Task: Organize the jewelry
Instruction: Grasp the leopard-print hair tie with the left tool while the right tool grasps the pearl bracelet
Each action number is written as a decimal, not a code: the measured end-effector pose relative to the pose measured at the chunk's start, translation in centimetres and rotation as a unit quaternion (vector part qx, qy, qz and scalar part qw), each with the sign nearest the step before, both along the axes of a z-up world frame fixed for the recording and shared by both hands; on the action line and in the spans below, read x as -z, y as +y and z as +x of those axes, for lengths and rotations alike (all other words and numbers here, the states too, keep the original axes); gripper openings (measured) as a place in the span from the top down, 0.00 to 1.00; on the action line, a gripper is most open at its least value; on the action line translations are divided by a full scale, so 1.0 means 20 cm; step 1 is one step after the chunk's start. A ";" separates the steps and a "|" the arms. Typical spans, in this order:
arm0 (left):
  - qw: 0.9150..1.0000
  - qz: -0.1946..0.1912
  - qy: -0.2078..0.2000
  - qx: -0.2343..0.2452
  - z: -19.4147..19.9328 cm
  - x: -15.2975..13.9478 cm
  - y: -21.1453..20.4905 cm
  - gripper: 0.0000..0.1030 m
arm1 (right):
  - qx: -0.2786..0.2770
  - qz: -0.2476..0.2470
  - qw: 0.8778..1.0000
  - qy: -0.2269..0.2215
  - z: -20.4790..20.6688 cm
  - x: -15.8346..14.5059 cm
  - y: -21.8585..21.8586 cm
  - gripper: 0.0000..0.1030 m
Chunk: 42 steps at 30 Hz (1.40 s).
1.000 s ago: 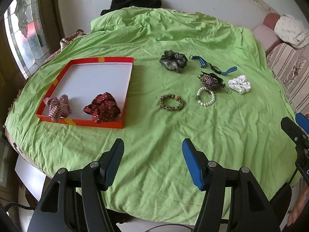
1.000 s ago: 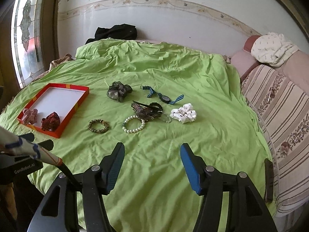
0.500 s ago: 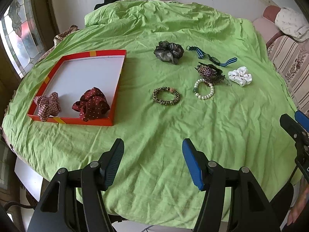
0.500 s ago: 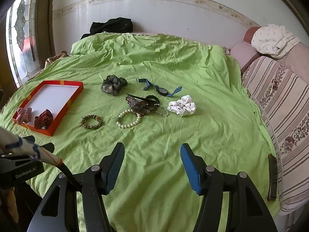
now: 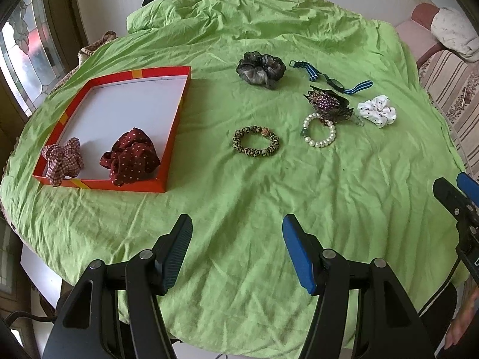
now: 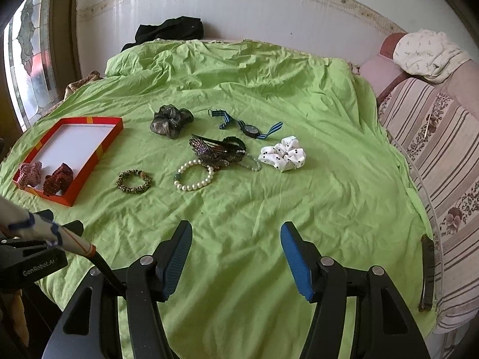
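A red tray (image 5: 176, 113) (image 6: 98, 152) on the green cloth holds a plaid scrunchie (image 5: 63, 161) and a dark red dotted scrunchie (image 5: 131, 157). Loose on the cloth lie a leopard bracelet (image 5: 256, 142) (image 6: 133, 182), a pearl bracelet (image 5: 318, 130) (image 6: 194, 175), a purple hair claw (image 5: 327, 103) (image 6: 215, 151), a grey scrunchie (image 5: 260, 68) (image 6: 171, 121), a striped watch (image 5: 332, 79) (image 6: 248, 126) and a white dotted scrunchie (image 5: 377, 110) (image 6: 283, 157). My left gripper (image 5: 235, 251) and right gripper (image 6: 236, 254) are open and empty, above the near cloth.
The cloth-covered table (image 6: 269, 209) meets a white wall at the back, with dark clothing (image 6: 169, 31) there. A striped sofa (image 6: 443, 137) stands to the right, a stained-glass window (image 6: 30, 68) to the left.
Both grippers have drawn back and tilted a little, so the items sit lower in both views. Nothing on the cloth has moved; both grippers stay open.
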<state>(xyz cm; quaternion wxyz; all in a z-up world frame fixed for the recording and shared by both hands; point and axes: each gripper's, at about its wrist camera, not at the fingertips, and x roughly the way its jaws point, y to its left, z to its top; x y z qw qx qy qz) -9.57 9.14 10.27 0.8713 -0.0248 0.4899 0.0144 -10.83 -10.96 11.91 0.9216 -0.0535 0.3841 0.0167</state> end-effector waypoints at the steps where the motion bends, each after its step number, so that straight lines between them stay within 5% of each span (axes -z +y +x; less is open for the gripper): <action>1: 1.000 -0.001 0.001 -0.001 0.01 0.01 0.00 0.40 | 0.001 0.000 1.000 0.004 0.01 0.01 -0.01 0.34; 9: 1.000 -0.008 0.003 -0.012 0.15 0.06 0.06 0.40 | 0.032 0.037 0.997 0.053 0.18 0.16 -0.26 0.34; 20: 0.998 -0.056 0.014 -0.010 0.55 0.22 0.16 0.40 | 0.059 0.168 0.980 0.082 0.42 0.37 -0.67 0.43; 28: 0.997 -0.074 0.025 0.022 0.75 0.33 0.13 0.40 | -0.029 0.218 0.970 0.106 0.69 0.43 -0.37 0.43; 33: 0.996 -0.073 0.025 0.036 0.81 0.37 0.10 0.40 | -0.061 0.207 0.967 0.135 0.87 0.54 -0.09 0.43; 39: 0.996 -0.082 0.018 0.039 0.83 0.39 0.11 0.40 | -0.059 0.160 0.978 0.121 0.94 0.59 0.07 0.43; 40: 0.996 -0.077 0.015 0.040 0.82 0.39 0.10 0.41 | -0.056 0.155 0.979 0.119 0.94 0.59 0.08 0.48; 42: 0.997 -0.063 0.011 0.044 0.80 0.40 0.08 0.56 | -0.048 0.127 0.984 0.112 0.94 0.60 0.11 0.66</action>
